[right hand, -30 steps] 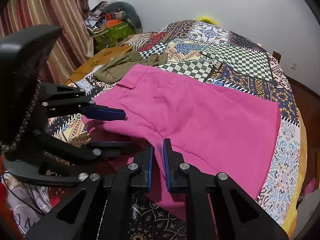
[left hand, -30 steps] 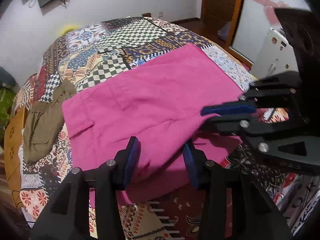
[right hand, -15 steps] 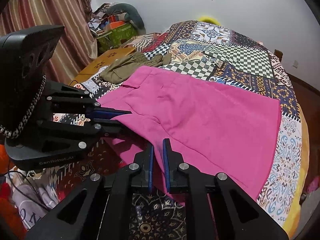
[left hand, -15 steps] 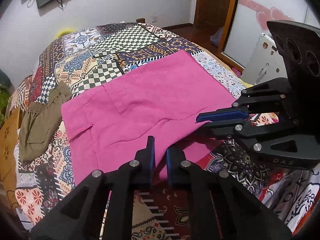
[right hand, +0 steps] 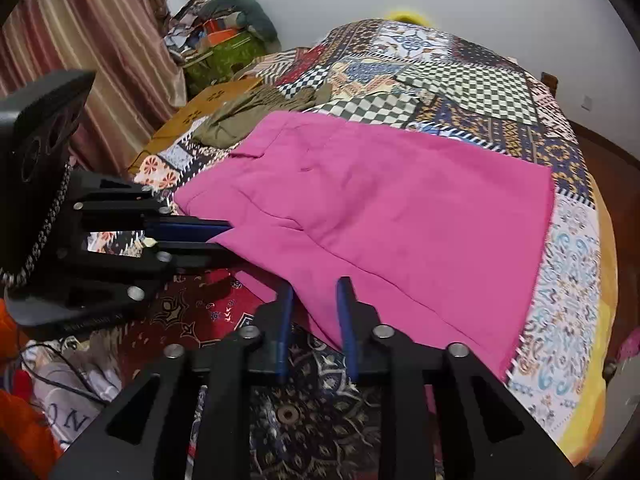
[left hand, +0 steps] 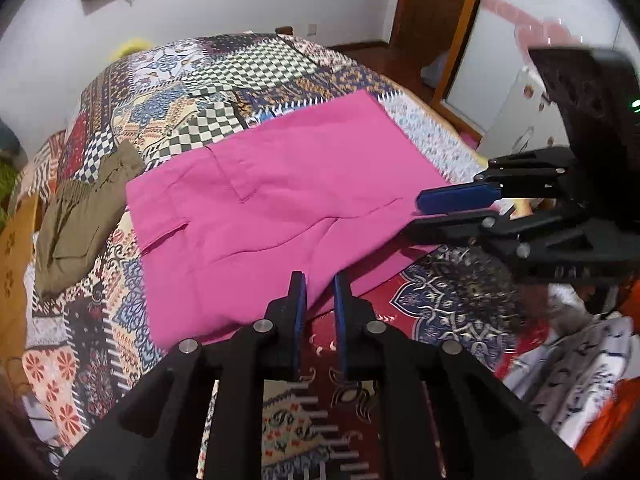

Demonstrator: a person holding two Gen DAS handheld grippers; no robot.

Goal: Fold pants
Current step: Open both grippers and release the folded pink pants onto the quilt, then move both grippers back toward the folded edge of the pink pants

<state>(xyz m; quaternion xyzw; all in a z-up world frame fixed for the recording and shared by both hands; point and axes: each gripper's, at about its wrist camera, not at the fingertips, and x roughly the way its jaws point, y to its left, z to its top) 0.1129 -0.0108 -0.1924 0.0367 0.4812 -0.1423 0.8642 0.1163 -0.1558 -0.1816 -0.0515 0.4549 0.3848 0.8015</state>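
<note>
Lying folded on quilt (left hand: 208,92) — pink pants (left hand: 280,200), grippers opening.

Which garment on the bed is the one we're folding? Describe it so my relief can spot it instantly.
Start at the bed with the patchwork cover, which fills most of both views. On its near half lies a broad, flat pair of pink pants, its near edge by both grippers. The only other garment, the olive-green one, is crumpled beside it nearer the curtain; the pink pair is far brighter and spread out smooth.
</note>
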